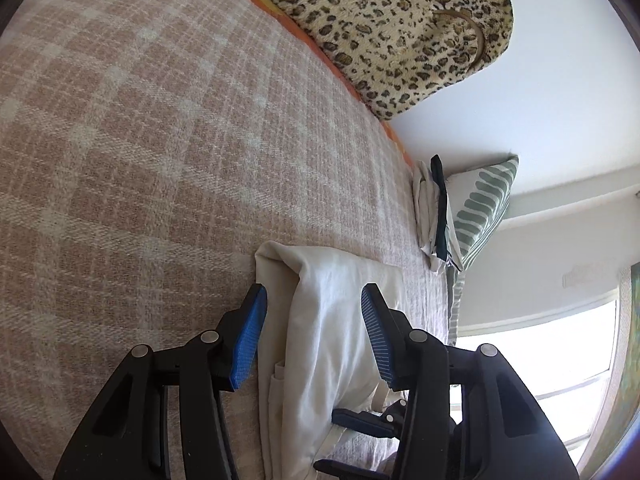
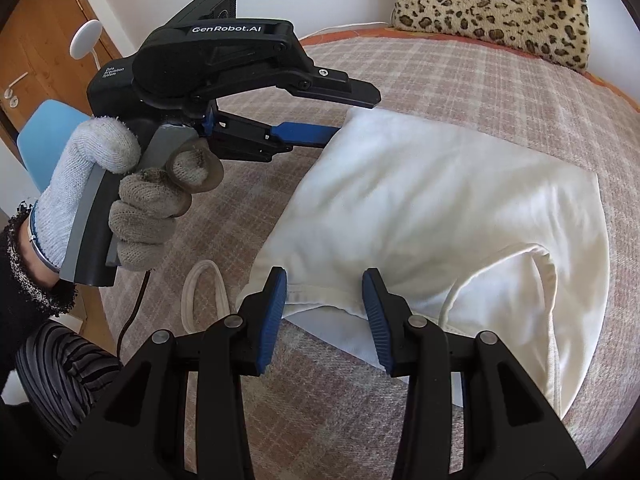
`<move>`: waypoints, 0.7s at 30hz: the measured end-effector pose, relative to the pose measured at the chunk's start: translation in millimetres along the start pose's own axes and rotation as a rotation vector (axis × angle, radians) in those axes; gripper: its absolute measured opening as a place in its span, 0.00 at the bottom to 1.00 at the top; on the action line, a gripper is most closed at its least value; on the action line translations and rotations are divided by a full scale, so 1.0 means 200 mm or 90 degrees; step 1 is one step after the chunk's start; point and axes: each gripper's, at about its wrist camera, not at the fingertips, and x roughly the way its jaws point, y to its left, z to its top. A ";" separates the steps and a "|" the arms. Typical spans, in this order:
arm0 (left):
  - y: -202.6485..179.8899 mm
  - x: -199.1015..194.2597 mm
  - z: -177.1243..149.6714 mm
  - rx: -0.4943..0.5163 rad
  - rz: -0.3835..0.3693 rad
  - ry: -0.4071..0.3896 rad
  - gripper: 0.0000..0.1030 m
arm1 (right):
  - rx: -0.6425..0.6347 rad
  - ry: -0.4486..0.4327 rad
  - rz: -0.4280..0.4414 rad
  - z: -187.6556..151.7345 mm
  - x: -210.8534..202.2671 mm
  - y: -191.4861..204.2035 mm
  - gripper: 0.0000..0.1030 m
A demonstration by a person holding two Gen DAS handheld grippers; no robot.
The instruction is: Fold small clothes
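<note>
Your right gripper [image 2: 325, 312] stands part open astride the near hem of the white garment [image 2: 440, 200], gripping nothing; your left gripper [image 2: 340, 114], also part open, is at its far corner. Close both on single edges before lifting. The garment lies on the plaid blanket [image 2: 460, 76], leopard cushion [image 2: 492, 4] beyond.
</note>
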 end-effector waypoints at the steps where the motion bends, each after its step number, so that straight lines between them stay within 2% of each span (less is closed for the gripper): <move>1: 0.01 0.01 0.01 -0.006 -0.006 0.000 0.45 | 0.002 0.000 0.001 0.00 0.00 0.00 0.41; 6: -0.01 0.05 0.05 -0.020 -0.044 0.002 0.45 | -0.010 -0.003 -0.007 0.00 0.01 0.01 0.41; 9: 0.00 0.07 0.07 -0.024 -0.033 -0.009 0.45 | -0.008 -0.001 -0.003 -0.01 0.00 0.01 0.41; 13: -0.02 0.02 0.10 0.007 0.027 -0.077 0.45 | -0.014 0.002 -0.004 -0.01 0.01 0.01 0.41; 14: -0.01 0.01 0.11 0.007 0.024 -0.085 0.45 | -0.016 0.002 -0.004 -0.01 0.01 0.01 0.41; 18: 0.01 -0.02 0.12 0.000 0.023 -0.083 0.45 | -0.010 0.003 0.003 -0.01 0.01 0.00 0.41; 21: 0.02 -0.04 0.08 -0.013 -0.009 -0.054 0.45 | -0.010 0.003 0.002 -0.01 0.01 0.00 0.41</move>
